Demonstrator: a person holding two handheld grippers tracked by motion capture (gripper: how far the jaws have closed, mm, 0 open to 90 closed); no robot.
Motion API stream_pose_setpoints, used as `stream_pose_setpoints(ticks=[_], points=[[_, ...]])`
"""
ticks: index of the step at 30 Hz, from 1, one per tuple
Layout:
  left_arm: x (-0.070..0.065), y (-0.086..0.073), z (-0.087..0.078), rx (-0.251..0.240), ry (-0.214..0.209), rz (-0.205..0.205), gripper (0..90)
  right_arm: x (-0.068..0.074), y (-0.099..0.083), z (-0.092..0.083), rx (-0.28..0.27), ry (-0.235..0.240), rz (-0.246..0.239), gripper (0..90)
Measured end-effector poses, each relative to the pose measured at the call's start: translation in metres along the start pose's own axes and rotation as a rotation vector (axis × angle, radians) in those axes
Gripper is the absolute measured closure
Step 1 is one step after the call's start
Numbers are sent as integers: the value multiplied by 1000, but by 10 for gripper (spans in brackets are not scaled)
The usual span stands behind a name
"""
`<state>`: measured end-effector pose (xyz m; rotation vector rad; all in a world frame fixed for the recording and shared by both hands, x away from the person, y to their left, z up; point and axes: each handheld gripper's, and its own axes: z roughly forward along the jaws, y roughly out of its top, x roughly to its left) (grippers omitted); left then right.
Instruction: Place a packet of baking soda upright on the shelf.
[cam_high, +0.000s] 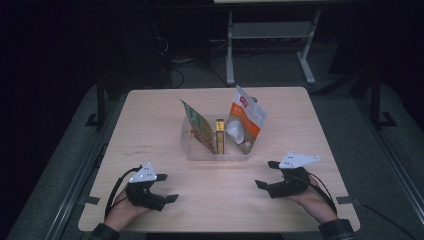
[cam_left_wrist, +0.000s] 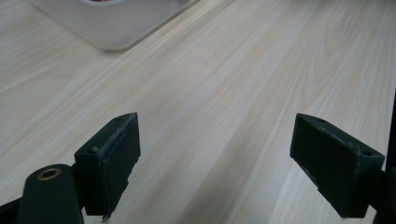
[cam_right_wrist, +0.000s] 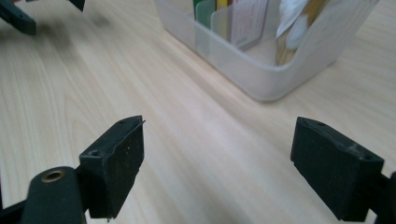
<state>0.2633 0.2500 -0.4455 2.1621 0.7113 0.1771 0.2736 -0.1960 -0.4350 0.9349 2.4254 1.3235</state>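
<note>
We see a pale wooden table (cam_high: 150, 120) with a clear plastic bin (cam_high: 192, 150) standing a little beyond its middle. In the bin, a green and brown packet (cam_high: 200, 129) leans at the left, a narrow yellow box (cam_high: 220, 135) stands upright in the middle, and an orange and white pouch (cam_high: 246, 120) leans at the right, its top well above the rim.

The left gripper (cam_high: 167, 187) rests on the near left part of the table, held by the person's left hand (cam_high: 120, 210). In its own view its jaws stand wide apart with only bare wood between them, and a corner of the bin (cam_left_wrist: 112, 28) lies far ahead.

The right gripper (cam_high: 266, 174) sits on the near right part of the table, in the right hand (cam_high: 312, 200). Its jaws are likewise spread wide and hold nothing; its view shows the bin (cam_right_wrist: 261, 74) ahead and to the right, well apart from the jaws.

Both grippers lie nearer than the bin, one on each side of it.
</note>
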Motion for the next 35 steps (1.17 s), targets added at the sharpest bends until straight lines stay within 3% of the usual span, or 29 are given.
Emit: stream_pose_setpoints(ticks=[8, 16, 28, 35], points=[[-4, -9, -3, 36, -7, 7, 155, 13, -20, -6, 39, -20, 2, 150], [-4, -11, 3, 94, -27, 45, 155, 19, -28, -2, 110, -44, -42, 146], [-4, -10, 5, 139, -11, 77, 155, 22, -27, 2, 125, -33, -66, 140], [-6, -9, 8, 135, -15, 77, 155, 22, -26, 3, 113, -31, -65, 138]])
